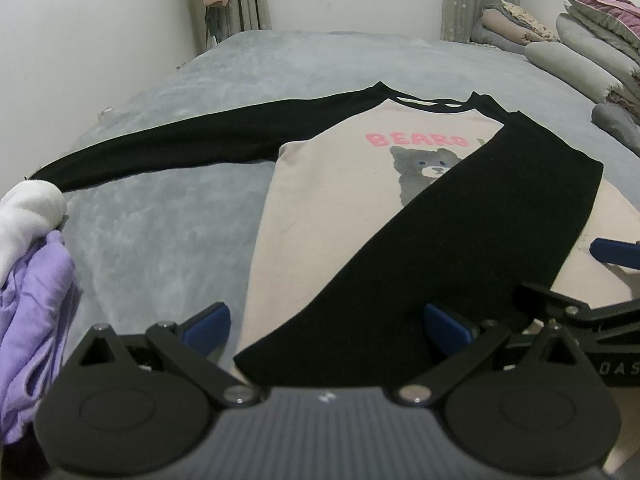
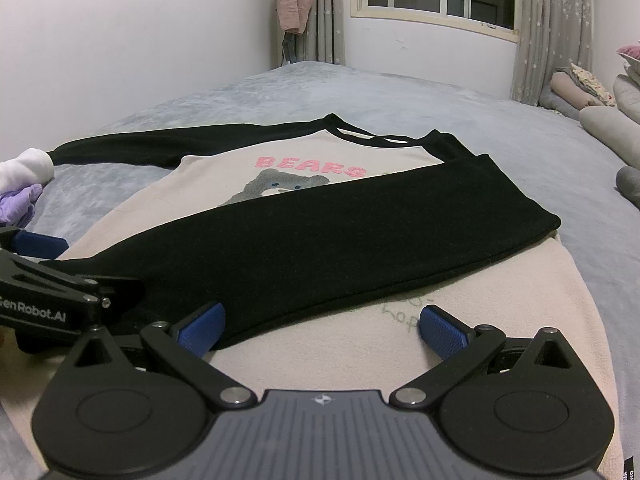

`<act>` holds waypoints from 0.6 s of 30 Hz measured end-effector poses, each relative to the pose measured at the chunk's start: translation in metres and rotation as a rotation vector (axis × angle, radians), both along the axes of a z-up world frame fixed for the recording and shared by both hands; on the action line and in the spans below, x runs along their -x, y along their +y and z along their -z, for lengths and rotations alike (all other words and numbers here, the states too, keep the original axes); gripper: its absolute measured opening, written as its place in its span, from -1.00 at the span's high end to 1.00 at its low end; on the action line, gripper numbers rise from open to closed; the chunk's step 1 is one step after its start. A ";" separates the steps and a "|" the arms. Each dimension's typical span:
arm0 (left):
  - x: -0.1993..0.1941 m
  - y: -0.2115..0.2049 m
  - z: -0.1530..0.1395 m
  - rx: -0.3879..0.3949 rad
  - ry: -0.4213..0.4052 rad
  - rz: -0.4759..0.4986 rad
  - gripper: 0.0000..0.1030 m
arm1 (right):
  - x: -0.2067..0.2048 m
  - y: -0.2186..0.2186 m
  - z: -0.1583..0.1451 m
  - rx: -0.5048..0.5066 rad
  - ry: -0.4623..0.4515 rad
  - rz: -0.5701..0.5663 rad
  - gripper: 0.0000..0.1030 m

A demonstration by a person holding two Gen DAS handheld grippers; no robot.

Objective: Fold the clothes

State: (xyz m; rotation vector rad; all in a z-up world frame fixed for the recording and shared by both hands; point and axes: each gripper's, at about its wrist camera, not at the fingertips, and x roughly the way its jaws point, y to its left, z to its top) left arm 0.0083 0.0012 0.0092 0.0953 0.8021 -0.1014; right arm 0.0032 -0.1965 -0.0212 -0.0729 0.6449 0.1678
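Bear shirt (image 1: 328, 216) flat on the grey bed (image 1: 168, 216), one black sleeve (image 2: 312, 240) folded across it.
Left gripper (image 1: 326, 322) and right gripper (image 2: 320, 324) both spread, empty, at the hem; purple clothes (image 1: 32, 300) lie left, folded bedding (image 1: 592, 52) right.

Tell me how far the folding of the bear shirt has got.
Done: one black sleeve is folded diagonally across the bear shirt. In hand: nothing; the left hand-held gripper and right hand-held gripper are both open by the near edge. Left: the other sleeve lies stretched out on the grey bed, and the body is unfolded.
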 end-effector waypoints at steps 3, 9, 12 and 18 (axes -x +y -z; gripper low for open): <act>0.000 0.001 0.000 0.005 0.004 -0.001 -1.00 | 0.000 0.000 0.000 0.000 0.000 0.001 -1.00; 0.000 0.001 0.000 0.004 0.003 -0.001 -1.00 | 0.000 0.001 0.000 -0.001 0.000 0.002 -1.00; 0.000 0.000 0.000 0.004 0.004 -0.002 -1.00 | 0.000 0.001 0.000 -0.001 0.000 0.003 -1.00; 0.000 0.001 -0.001 0.006 0.003 -0.003 -1.00 | 0.000 0.001 0.000 -0.001 -0.001 0.003 -1.00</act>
